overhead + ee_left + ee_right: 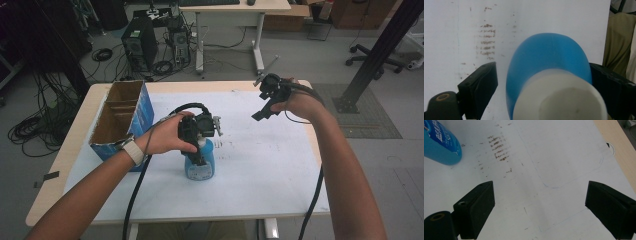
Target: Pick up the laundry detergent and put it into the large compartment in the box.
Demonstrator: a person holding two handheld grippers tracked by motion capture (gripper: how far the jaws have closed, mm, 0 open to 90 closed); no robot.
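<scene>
A blue bottle with a white cap stands upright on the white sheet, left of the table's middle. My left gripper points down over it from above. In the left gripper view the bottle sits between the jaws of this gripper. The right jaw lies against its side, while a narrow gap remains at the left jaw, so the gripper is open. My right gripper is held above the far right of the table, open with nothing in it. The bottle's base appears in that view's upper left corner.
An open cardboard box with blue sides and inner dividers stands at the table's left. A white sheet covers most of the wooden tabletop. Brown smudges mark the sheet near the bottle. A computer tower and cables lie on the floor behind.
</scene>
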